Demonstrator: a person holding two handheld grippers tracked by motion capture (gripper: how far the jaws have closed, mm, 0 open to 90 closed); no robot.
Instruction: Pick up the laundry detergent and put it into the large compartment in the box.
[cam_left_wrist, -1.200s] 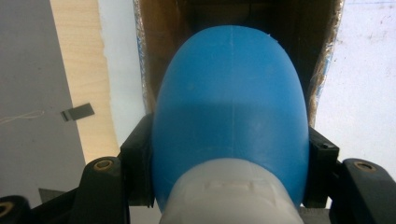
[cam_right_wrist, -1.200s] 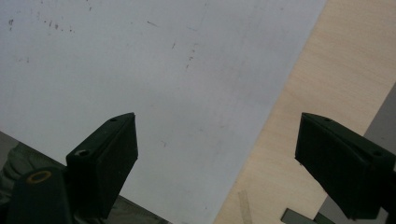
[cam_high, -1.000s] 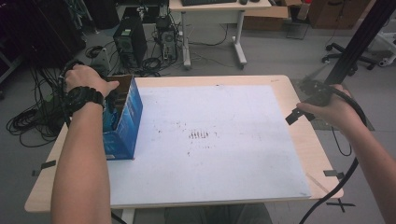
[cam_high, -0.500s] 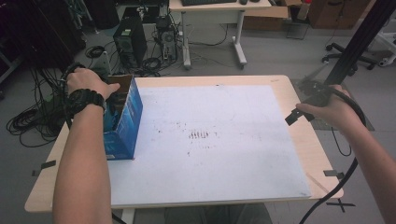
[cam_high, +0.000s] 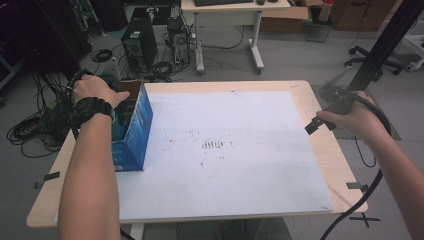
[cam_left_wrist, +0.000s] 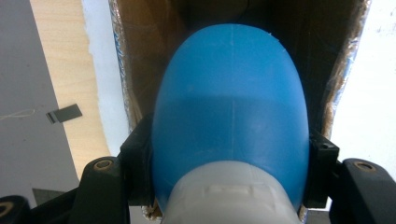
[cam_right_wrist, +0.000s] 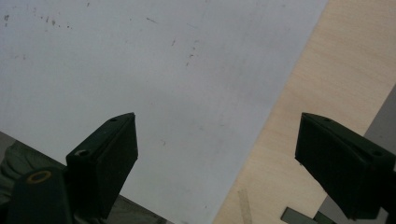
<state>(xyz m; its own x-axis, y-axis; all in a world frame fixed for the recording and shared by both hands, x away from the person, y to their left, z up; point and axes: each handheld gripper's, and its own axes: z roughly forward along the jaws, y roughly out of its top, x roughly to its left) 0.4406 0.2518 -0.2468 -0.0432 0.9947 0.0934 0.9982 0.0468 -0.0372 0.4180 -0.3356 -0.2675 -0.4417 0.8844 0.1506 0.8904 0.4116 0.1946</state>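
text: none legible | blue carton (cam_high: 134, 131), at 9 o'clock on the bench (cam_high: 300, 90): printing on its side too small and blurred to read | blue-and-white bottle (cam_left_wrist: 231, 116) in the left gripper view: no label seen | white sheet (cam_high: 240, 125): dark specks, no writing

Blue-and-white bottle (cam_left_wrist: 231, 116), blue box (cam_high: 134, 135) lined brown, white mat (cam_high: 240, 190)
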